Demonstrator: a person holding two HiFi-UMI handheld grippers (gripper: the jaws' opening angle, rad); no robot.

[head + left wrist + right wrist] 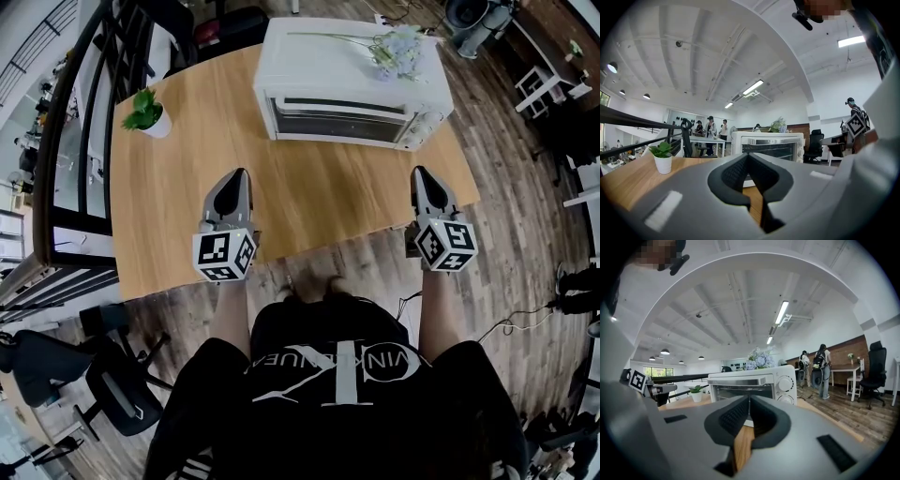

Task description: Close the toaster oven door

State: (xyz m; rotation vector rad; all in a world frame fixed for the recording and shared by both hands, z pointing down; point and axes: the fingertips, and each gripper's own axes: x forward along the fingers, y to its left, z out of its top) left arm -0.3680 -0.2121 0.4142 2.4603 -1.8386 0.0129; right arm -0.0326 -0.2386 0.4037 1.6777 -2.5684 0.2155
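Note:
A white toaster oven (352, 84) stands at the far side of the wooden table (178, 206). Its glass door (336, 124) sits upright against the front, handle along the top. The oven also shows in the left gripper view (768, 145) and the right gripper view (752, 385), straight ahead of each pair of jaws. My left gripper (239, 174) hovers over the table's near part, well short of the oven, jaws shut on nothing (747, 154). To the right, over the table's near edge, my right gripper (418, 172) is also shut and empty (749, 398).
A spray of pale flowers (392, 49) lies on the oven's top. A small potted plant (147, 112) stands at the table's left. A black railing (66, 122) runs along the left side. An office chair (103, 375) sits on the floor at lower left. People stand at tables far behind.

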